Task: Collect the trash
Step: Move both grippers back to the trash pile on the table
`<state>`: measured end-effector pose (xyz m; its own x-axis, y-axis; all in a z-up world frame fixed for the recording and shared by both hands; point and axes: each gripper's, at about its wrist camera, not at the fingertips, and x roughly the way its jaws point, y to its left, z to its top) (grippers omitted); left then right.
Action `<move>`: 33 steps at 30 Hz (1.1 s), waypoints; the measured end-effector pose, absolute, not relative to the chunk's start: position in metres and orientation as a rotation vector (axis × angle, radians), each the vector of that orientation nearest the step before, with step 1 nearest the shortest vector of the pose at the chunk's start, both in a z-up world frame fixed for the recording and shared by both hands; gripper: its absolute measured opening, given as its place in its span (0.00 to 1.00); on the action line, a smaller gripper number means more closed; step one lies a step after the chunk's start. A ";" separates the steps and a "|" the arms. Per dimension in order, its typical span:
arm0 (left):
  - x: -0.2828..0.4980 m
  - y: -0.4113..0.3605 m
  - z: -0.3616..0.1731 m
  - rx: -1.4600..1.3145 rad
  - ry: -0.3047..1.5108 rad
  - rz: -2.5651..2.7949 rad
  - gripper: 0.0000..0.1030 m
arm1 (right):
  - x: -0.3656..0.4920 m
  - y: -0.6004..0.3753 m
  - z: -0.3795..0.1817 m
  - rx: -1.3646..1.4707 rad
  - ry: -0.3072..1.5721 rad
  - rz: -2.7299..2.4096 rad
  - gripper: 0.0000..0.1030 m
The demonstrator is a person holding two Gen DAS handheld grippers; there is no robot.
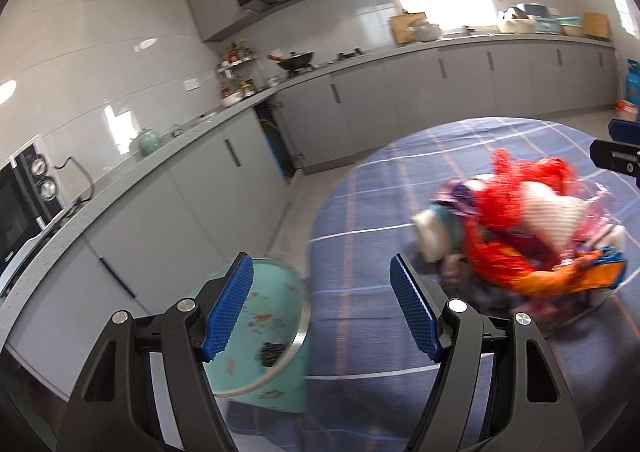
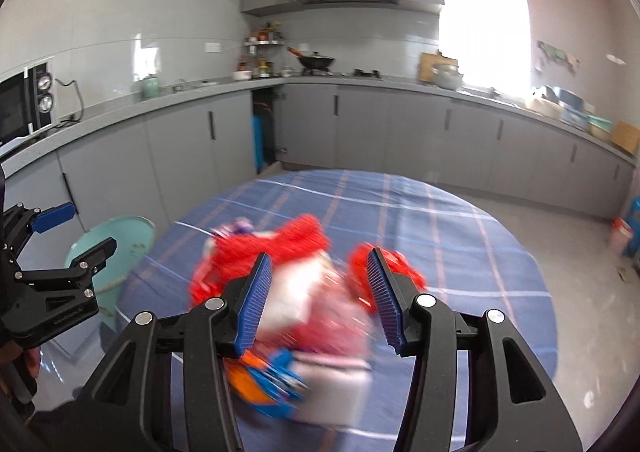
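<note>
The heap of trash [image 1: 520, 236] – red netting, white foam wrap, orange and blue wrappers, all blurred – sits on the round table with the blue checked cloth [image 1: 360, 312]. The left gripper [image 1: 322, 306] hangs spread wide with nothing in it, over the table edge and the teal round bin [image 1: 280, 332] just beside it. The right gripper [image 2: 320, 298] is parted too – trash shows between its blue pads [image 2: 256, 300], but whether they touch it is lost in the blur.
</note>
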<state>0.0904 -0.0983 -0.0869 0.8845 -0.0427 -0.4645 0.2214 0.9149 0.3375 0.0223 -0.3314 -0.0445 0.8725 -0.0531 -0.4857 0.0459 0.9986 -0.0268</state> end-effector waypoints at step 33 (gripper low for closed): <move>0.078 -0.203 -0.150 0.380 0.726 -0.450 0.01 | -0.029 -0.386 -0.094 0.064 0.540 -0.137 0.59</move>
<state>0.0779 -0.2026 -0.1502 0.6612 -0.2590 -0.7041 0.5152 0.8389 0.1753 -0.0289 -0.3863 -0.0942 0.8485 -0.1133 -0.5168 0.1472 0.9888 0.0249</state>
